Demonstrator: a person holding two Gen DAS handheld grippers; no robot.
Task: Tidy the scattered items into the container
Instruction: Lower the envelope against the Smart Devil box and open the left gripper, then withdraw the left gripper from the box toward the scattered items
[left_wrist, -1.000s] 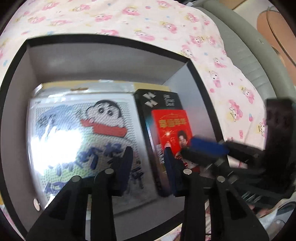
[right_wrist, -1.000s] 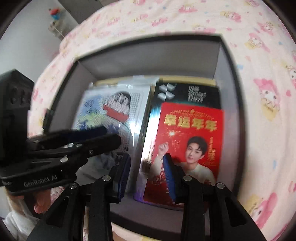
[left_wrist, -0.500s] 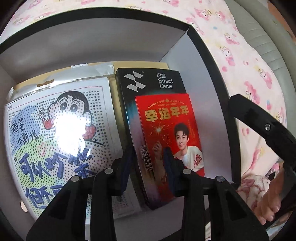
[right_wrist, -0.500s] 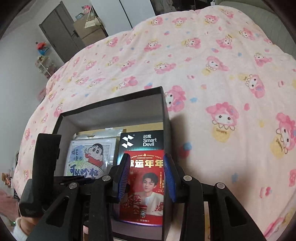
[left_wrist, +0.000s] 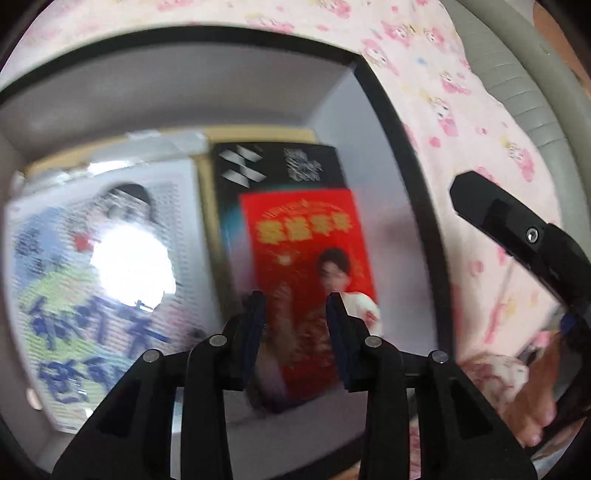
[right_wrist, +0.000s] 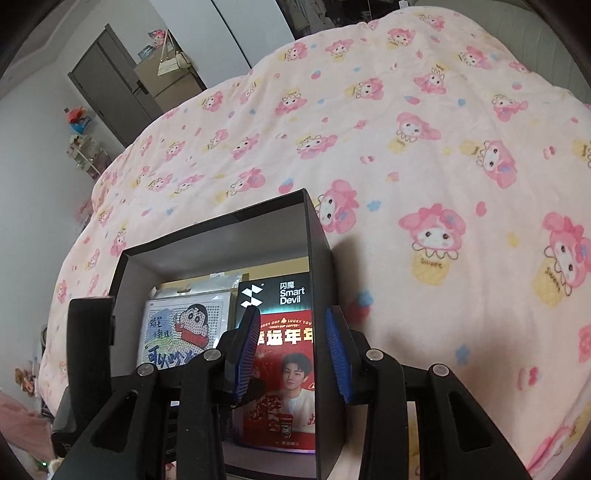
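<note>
A black open box (right_wrist: 221, 243) sits on the pink bedspread. Inside it lie a cartoon bead sheet (right_wrist: 181, 332), a black Smart Devil pack (right_wrist: 280, 293) and a red card with a portrait (right_wrist: 284, 369) lying on that pack. My right gripper (right_wrist: 291, 325) hovers over the box's right wall, open, nothing between its pads. In the blurred left wrist view my left gripper (left_wrist: 295, 306) hangs above the red card (left_wrist: 306, 240), open and empty, beside the bead sheet (left_wrist: 110, 258). The box rim (left_wrist: 388, 122) frames them. One of the right gripper's fingers (left_wrist: 491, 218) shows at right.
The pink cartoon-print bedspread (right_wrist: 443, 166) spreads far beyond and right of the box. A grey padded bed edge (left_wrist: 524, 85) runs along the right. A hand (left_wrist: 532, 417) is at lower right. A door and cluttered shelves (right_wrist: 110, 92) stand at the back left.
The right gripper has risen and tilted back from inside the box, so the bedspread now fills its view. The left gripper has slid right, from over the bead sheet to over the red card.
</note>
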